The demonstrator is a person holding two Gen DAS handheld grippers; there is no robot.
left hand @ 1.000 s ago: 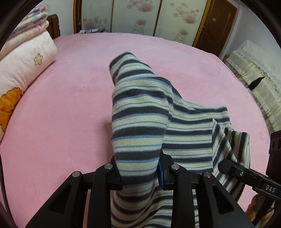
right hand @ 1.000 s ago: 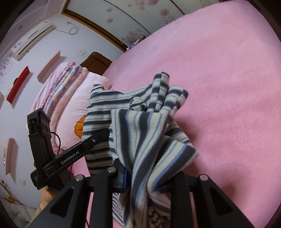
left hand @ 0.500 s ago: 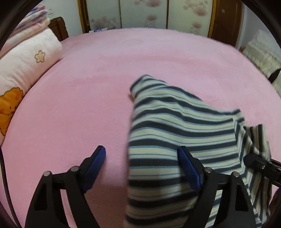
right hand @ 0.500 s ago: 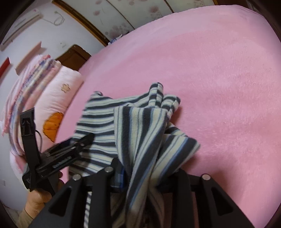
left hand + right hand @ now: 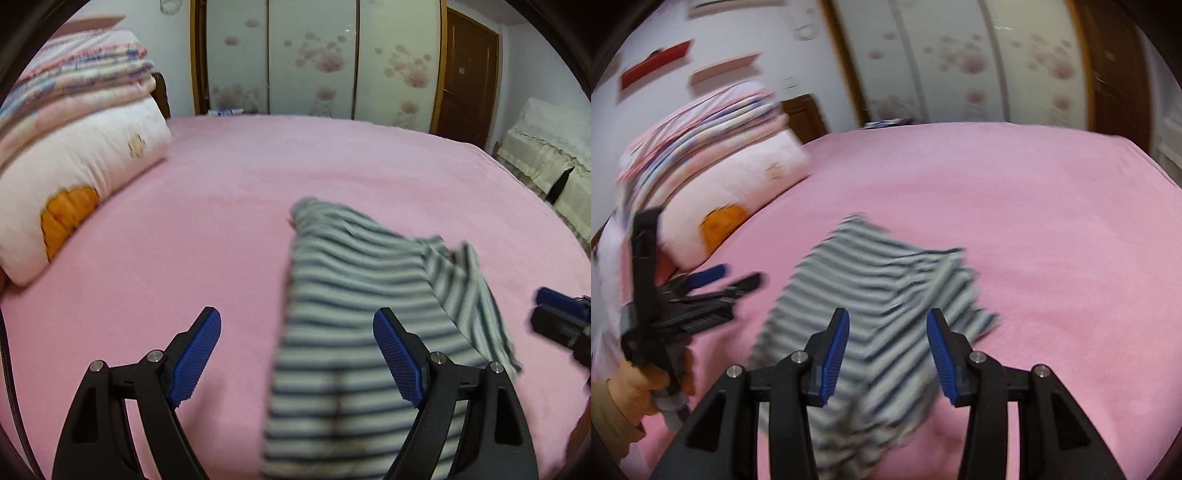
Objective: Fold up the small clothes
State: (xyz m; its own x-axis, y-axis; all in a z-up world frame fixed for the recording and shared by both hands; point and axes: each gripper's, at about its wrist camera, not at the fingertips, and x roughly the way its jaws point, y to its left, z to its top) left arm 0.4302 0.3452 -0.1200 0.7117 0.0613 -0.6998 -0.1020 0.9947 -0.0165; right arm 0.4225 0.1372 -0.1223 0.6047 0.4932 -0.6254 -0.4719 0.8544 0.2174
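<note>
A small striped garment, cream with dark grey and blue stripes, lies loosely spread on the pink bed; it also shows in the right wrist view, blurred. My left gripper is open and empty, its jaws wide apart just above the garment's near left part. My right gripper is open and empty over the garment's near edge. The left gripper shows in the right wrist view, held in a hand. The right gripper's tip shows at the right edge of the left wrist view.
The pink bed fills both views. A white pillow with an orange print and a stack of folded blankets lie at the left. A wardrobe and a door stand behind; covered furniture stands at the right.
Both grippers let go of the garment: the left opened first, then the right. The garment dropped from a lifted bunch onto the bed, and both grippers pulled back.
</note>
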